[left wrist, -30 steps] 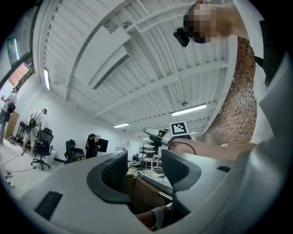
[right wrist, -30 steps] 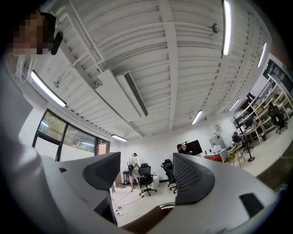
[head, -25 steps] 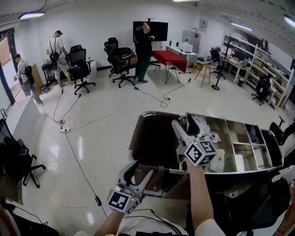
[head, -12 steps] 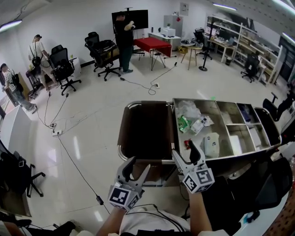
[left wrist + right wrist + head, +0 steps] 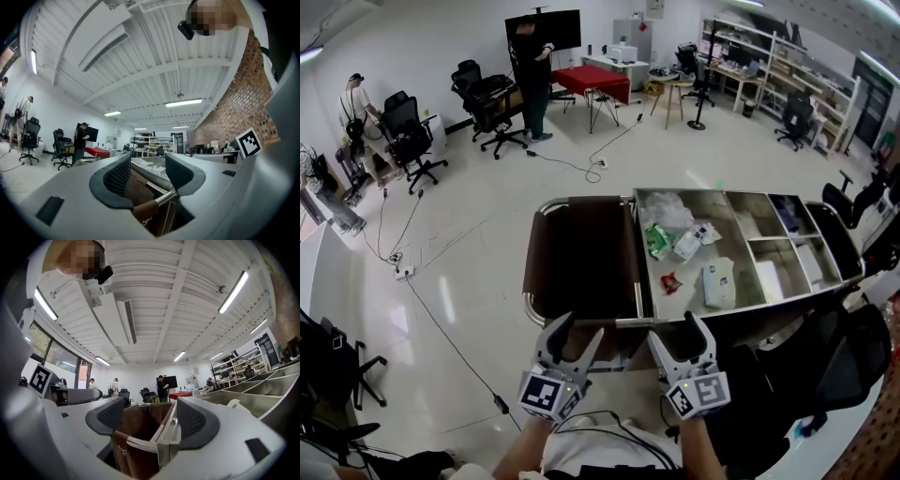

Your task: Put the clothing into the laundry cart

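Note:
The laundry cart's brown bag (image 5: 581, 258) hangs open in its metal frame, right in front of me. Its inside is dark and I see no clothing in it or in either gripper. My left gripper (image 5: 570, 339) and right gripper (image 5: 682, 337) sit side by side at the cart's near rail, both open and empty. In the left gripper view the open left gripper (image 5: 147, 173) frames the rail (image 5: 161, 199) and the bag's near edge (image 5: 140, 190). The right gripper view has the open right gripper (image 5: 152, 420) looking into the bag (image 5: 140, 425).
A metal tray (image 5: 766, 281) with compartments joins the bag on the right, holding white bags, a green packet (image 5: 658, 242) and a white pack (image 5: 718, 282). Black chairs (image 5: 825, 375) crowd the near right. Cables (image 5: 441, 319) cross the floor on the left. People and office chairs stand far back.
My right gripper has pulled back from over the cart's tray to the near rail, level with the left gripper. The view has shifted, so the cart sits further up in the view.

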Demonstrator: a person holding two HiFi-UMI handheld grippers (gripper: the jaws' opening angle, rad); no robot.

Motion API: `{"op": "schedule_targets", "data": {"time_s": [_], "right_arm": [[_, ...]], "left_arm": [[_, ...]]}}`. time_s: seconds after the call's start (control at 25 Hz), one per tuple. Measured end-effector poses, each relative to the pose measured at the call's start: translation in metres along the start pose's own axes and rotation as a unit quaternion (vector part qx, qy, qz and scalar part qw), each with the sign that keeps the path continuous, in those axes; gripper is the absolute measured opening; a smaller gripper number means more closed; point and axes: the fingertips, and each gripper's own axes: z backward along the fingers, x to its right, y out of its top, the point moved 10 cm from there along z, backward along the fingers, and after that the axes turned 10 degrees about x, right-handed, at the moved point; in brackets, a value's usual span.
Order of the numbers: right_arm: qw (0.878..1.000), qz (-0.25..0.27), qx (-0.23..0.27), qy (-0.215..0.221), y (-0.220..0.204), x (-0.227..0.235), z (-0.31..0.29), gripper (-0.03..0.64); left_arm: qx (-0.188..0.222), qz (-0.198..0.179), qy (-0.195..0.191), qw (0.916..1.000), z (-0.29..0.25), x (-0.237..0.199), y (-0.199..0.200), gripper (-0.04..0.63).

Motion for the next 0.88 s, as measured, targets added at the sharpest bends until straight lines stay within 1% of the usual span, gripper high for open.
{"op": "schedule_targets", "data": {"time_s": [0.16,0.32,0.44,0.68,0.8,0.88], "right_arm": [[1.000,0.015,-0.022,0.000,-0.005,0.002,0.003,0.373],[0.999,0.023,-0.031,0.000,-0.005,0.006,0.004,0.371],[0.999,0.019,-0.030,0.000,-0.004,0.003,0.005,0.371],[0.999,0.009,-0.035,0.012,-0.008,-0.002,0.005,0.370],[0.999,0.000,-0.039,0.014,-0.010,-0.003,0.008,0.370],[0.999,-0.001,-0.035,0.014,-0.010,-0.004,0.009,0.370]], "left_arm": [[-0.002,0.000,-0.004,1.0000,-0.002,0.002,-0.003,0.219],[-0.005,0.004,-0.007,1.0000,-0.005,0.005,-0.006,0.219],[-0.010,0.012,-0.011,0.9998,-0.004,0.009,-0.002,0.219],[-0.010,0.008,-0.010,0.9999,0.000,0.010,-0.002,0.219],[-0.016,0.027,-0.013,0.9994,-0.004,0.019,0.010,0.219],[-0.018,0.029,-0.014,0.9993,-0.003,0.019,0.010,0.219]]}}
